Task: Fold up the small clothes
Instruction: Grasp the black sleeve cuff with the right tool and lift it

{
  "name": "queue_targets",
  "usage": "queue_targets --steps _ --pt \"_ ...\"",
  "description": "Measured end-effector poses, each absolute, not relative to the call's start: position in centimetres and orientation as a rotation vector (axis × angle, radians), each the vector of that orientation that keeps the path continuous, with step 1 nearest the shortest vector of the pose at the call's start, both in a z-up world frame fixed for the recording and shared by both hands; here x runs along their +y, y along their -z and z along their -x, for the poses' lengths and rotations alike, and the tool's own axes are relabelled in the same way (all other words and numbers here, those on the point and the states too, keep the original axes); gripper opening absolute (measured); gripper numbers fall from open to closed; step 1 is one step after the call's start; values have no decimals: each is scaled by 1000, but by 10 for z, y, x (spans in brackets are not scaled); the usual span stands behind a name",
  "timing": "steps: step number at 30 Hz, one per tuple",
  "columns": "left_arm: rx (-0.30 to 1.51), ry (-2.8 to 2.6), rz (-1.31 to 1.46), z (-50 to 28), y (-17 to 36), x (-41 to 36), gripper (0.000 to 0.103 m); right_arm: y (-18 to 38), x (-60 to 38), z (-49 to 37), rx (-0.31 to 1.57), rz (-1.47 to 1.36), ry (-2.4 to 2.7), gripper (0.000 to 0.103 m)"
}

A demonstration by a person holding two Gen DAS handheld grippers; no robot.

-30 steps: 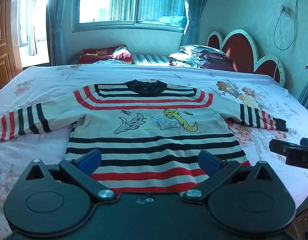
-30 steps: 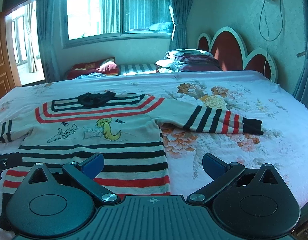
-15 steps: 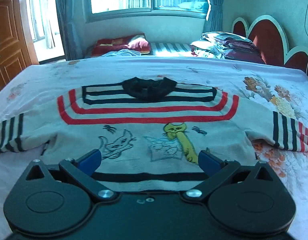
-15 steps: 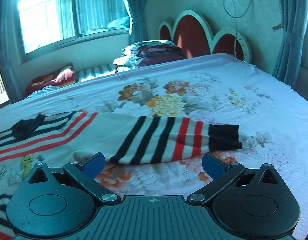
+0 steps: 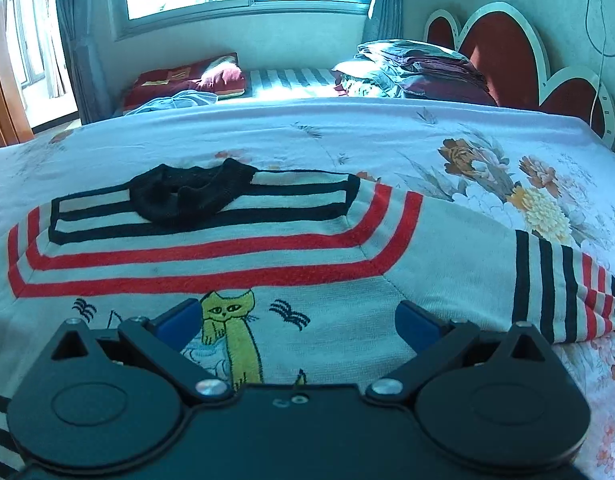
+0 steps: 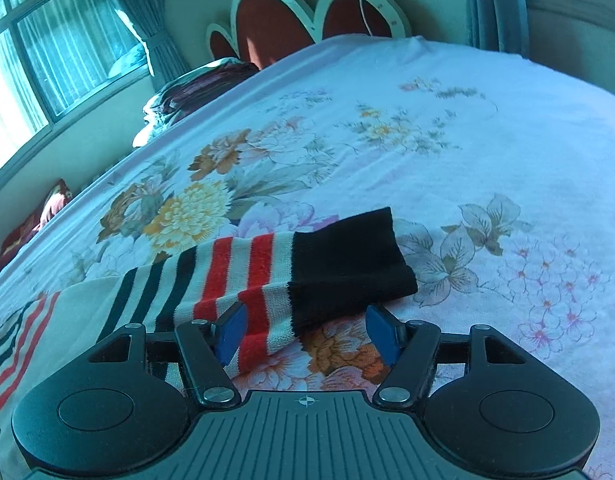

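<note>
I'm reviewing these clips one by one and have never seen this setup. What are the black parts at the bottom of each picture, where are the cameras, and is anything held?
There is no robot arm here: a person carries a two-finger gripper in each hand, and each has a wide-angle camera that looks forward along its jaws. The black shapes with blue pads are those grippers.

One picture comes from the left gripper, over the chest of a striped sweater spread flat on a flowered bed. Its jaws are wide open and hold nothing.

The other comes from the right gripper, at the sleeve with its black cuff. Its jaws are closing around the sleeve end, but the pads do not yet press on it.
</note>
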State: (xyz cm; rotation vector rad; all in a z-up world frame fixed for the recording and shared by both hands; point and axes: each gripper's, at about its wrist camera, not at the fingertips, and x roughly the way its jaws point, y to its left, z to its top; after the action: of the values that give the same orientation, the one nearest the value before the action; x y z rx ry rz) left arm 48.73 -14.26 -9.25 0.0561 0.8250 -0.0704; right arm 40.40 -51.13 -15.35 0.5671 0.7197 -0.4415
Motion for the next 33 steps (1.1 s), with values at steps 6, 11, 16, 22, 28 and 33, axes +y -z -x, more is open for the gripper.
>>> queue_targets --steps 6,11,16,22,28,33 --pt "805 33 -81 -497 91 -144 102 169 -529 -405 698 -685 439 27" --pt "781 -23 -64 -500 84 -129 102 167 -531 -407 693 -694 446 27" --pt "839 15 -60 -505 85 -109 102 153 -522 -423 683 -619 423 6" --pt "917 12 21 -504 101 -54 88 109 -457 -454 633 -410 240 6" --pt "910 -40 44 -498 106 10 96 90 -334 -488 664 -257 -30 6" --pt "904 -68 95 -485 103 70 98 100 -232 -510 720 -166 -189 6"
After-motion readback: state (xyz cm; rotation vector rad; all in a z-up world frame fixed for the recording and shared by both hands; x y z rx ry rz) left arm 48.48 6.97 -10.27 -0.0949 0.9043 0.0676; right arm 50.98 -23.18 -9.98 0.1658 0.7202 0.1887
